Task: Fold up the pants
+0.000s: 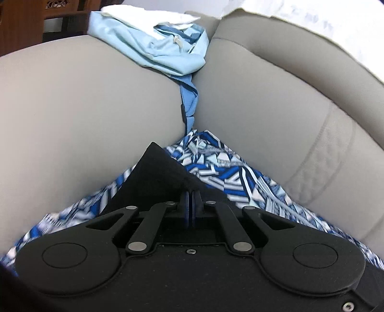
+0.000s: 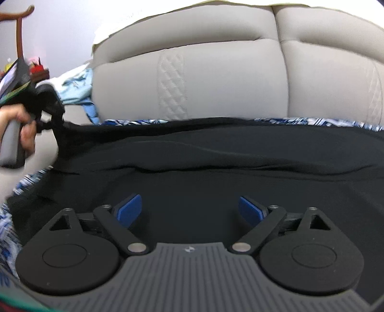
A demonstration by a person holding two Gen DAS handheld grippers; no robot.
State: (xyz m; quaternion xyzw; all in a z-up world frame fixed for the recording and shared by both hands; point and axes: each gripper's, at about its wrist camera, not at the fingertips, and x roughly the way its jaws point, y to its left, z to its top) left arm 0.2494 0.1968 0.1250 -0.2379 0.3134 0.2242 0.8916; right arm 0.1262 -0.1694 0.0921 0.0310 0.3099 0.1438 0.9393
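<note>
The black pants [image 2: 216,168] lie spread across a grey sofa seat, on top of a blue-and-white patterned cloth [image 1: 228,168]. My left gripper [image 1: 190,204] has its blue pads pressed together on a corner of the black pants [image 1: 156,172], and the fabric drapes over its fingers. The right wrist view shows that same left gripper [image 2: 56,122] at the far left, held by a hand [image 2: 16,117], with the pants corner pulled up off the seat. My right gripper [image 2: 189,204] hovers just above the middle of the pants, its blue pads wide apart and gripping nothing.
The sofa [image 1: 72,108] has a seam between two cushions and a backrest [image 2: 216,72] behind the pants. A crumpled light blue garment [image 1: 156,48] lies at the far end of the seam. The patterned cloth [image 2: 144,122] pokes out along the pants' far edge. Wooden furniture [image 1: 19,19] stands beyond.
</note>
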